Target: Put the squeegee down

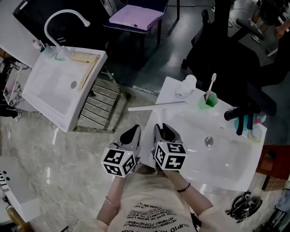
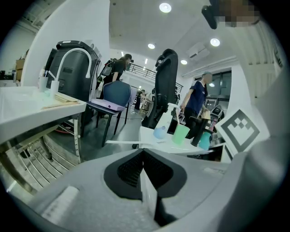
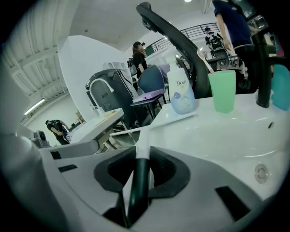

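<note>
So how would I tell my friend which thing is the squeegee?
Start at the white sink on the right. The squeegee is the long thin white bar crossing its left edge, its dark handle gripped by the right tool. The bottle and green cup nearby stand upright; it alone is flat and T-shaped.

the bottle [image 1: 186,85] stands left of the cup [image 1: 208,101] on the sink [image 1: 229,156].

Glossy grey marbled floor [image 1: 59,172], white washbasin unit [image 1: 50,97], lilac-seated dark chair [image 1: 136,18], round ceiling lights [image 2: 165,7].
</note>
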`<action>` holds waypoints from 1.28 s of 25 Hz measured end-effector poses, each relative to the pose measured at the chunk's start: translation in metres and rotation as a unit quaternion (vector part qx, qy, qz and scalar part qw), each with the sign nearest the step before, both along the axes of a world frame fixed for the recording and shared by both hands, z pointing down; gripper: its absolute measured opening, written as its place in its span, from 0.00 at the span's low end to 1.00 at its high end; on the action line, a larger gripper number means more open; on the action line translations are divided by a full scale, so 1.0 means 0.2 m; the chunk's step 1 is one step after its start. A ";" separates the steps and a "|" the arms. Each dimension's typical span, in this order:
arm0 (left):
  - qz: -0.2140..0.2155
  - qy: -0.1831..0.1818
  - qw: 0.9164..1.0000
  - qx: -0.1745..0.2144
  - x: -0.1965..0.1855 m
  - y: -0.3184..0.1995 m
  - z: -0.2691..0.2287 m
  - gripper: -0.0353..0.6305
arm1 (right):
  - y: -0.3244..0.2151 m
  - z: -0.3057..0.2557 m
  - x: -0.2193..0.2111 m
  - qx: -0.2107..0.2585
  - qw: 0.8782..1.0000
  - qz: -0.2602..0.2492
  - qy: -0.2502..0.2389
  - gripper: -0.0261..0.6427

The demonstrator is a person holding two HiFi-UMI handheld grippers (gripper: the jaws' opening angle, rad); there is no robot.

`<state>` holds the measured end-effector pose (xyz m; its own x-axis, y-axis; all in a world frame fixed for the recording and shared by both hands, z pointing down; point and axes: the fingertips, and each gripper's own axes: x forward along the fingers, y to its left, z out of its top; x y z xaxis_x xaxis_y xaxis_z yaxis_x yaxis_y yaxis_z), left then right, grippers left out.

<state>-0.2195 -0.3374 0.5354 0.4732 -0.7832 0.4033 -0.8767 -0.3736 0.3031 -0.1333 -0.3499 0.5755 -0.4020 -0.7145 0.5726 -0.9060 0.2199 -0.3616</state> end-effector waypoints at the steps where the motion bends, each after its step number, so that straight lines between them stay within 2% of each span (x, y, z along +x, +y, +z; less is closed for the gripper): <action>1: 0.000 0.001 1.000 -0.001 0.00 0.00 0.00 0.09 | 0.00 0.00 0.00 -0.002 1.000 0.000 0.001 0.18; 11: 0.006 0.006 1.000 -0.005 0.01 0.02 0.01 0.09 | 0.01 0.02 -0.01 -0.031 0.999 -0.010 -0.020 0.19; 16: 0.008 0.006 1.000 -0.002 0.01 0.02 0.01 0.09 | 0.02 0.06 -0.02 -0.043 0.999 -0.033 -0.004 0.21; 20: 0.009 0.006 1.000 0.001 0.02 0.02 0.00 0.09 | 0.02 0.04 -0.03 -0.034 0.998 -0.041 -0.014 0.26; 28: 0.020 0.007 1.000 0.018 0.09 0.03 -0.05 0.09 | 0.01 -0.10 0.00 0.024 0.997 -0.056 -0.047 0.26; 32: 0.028 0.005 0.999 0.035 0.12 0.03 -0.12 0.09 | 0.01 -0.19 0.02 0.050 0.995 -0.065 -0.064 0.20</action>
<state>-0.1962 -0.3324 0.5105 0.5204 -0.7818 0.3434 -0.8511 -0.4419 0.2835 -0.1287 -0.3478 0.5376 -0.5596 -0.7026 0.4395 -0.8157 0.3733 -0.4418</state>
